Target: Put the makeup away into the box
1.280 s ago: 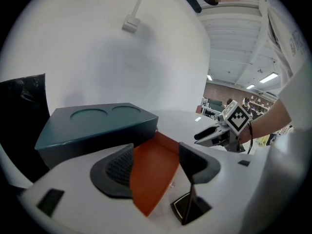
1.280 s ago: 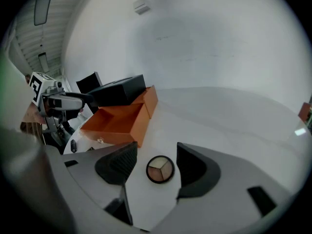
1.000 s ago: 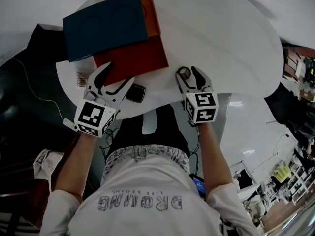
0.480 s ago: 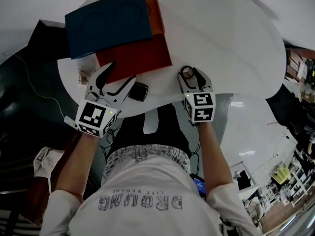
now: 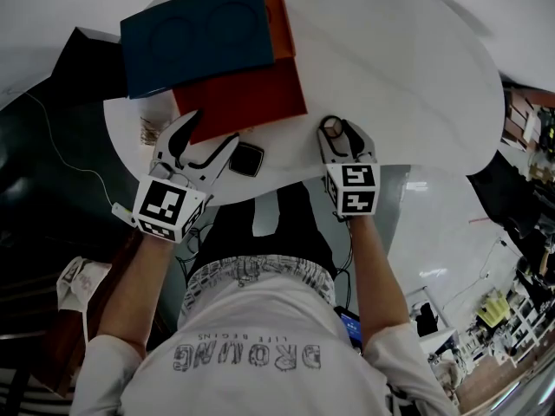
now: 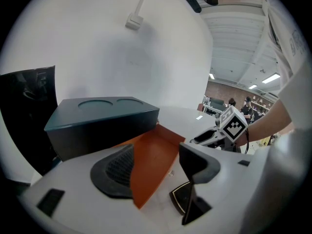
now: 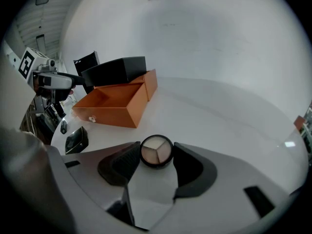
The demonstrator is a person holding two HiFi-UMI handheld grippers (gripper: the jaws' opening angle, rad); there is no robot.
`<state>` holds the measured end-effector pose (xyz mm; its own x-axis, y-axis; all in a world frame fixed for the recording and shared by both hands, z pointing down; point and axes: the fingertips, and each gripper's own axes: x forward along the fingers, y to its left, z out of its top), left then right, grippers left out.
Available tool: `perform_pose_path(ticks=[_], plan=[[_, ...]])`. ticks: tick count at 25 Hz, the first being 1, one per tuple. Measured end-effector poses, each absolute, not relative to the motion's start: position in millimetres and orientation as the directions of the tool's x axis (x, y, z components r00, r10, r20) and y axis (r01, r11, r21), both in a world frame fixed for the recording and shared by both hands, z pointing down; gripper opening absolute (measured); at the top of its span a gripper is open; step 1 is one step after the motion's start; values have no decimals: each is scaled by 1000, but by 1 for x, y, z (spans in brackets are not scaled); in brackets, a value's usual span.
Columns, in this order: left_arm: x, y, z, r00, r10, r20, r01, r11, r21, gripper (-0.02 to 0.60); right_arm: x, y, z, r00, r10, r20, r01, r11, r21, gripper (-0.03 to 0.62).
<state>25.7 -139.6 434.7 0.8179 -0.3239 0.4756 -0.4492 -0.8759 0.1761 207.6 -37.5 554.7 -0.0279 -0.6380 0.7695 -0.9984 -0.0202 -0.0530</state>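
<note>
White shirt (image 5: 251, 354) nearest, both forearms reaching out to the near edge of the table (image 5: 408, 85).

L gripper (image 6: 156, 162) – jaws wide apart, gripping nothing. The near corner of the orange box (image 7: 109, 101) pokes in btw them, close by its left pad and clear of the right one. Same place and same spread as a sec ago.

Black case (image 5: 247, 159) lies flat on the table just off that gripper's right jaw, btw the two grippers. It hasn't moved.

R gripper (image 5: 335, 126) tilts down at the table. Its jaws have just been closing and now grasp the compact (image 7: 156, 151) – round, dark rim, three pale shades showing, a pad against the rim on each side. A sec ago the jaws stood wider around it. Compact is on the table, outside the orange box, off to its right.

Further out is the orange box, open-topped, one long side toward the R gripper. Blue box (image 5: 204, 37) w/ two circles pressed into its top overlaps the orange box's far left part. Both sit a touch differently in head view vs. earlier; can't tell if the boxes or the camera shifted.
</note>
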Motion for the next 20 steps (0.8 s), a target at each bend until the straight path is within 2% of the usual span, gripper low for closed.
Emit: perform_pose_path(ticks=[11, 20], plan=[[18, -147, 423, 826, -342, 449, -456, -873, 175, 296, 202, -53, 523, -28, -675, 738, -999, -15, -51, 225], [0, -156, 415, 818, -393, 421, -501, -846, 183, 296, 182, -91, 490, -75, -710, 700, -997, 74, -32, 225]])
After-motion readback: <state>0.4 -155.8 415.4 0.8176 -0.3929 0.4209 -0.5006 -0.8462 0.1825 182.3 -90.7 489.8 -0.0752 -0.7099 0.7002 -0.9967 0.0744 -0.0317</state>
